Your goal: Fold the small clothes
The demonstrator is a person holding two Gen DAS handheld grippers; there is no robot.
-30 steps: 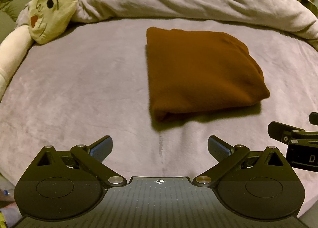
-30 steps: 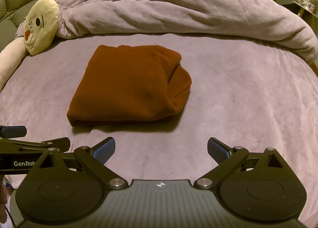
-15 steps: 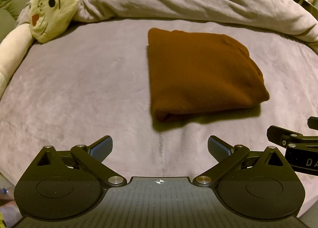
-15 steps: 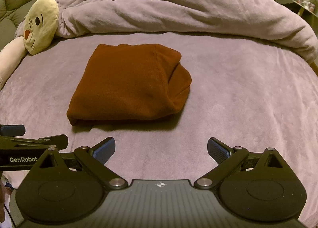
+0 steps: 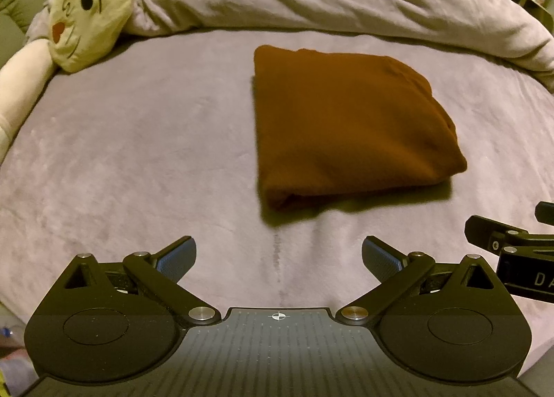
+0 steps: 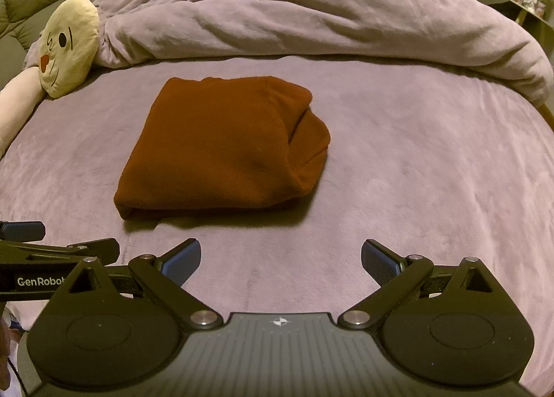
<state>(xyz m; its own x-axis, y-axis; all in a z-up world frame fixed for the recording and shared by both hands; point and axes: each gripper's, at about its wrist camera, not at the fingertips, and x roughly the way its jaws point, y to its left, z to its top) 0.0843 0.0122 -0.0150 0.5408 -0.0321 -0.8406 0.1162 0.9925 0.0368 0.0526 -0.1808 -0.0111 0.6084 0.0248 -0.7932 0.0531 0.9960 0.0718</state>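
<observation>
Since the brown garment (image 6: 221, 147) already lies folded on the bed (image 6: 415, 161), both empty hand-held grippers, left (image 5: 278, 258) and right (image 6: 280, 258), hang spread apart; folding looks done, next likely a fresh item.

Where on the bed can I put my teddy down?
Bare bed lies right of the folded brown garment, and between it and the plush pillow. The far edge is crowded by the bunched duvet.
</observation>
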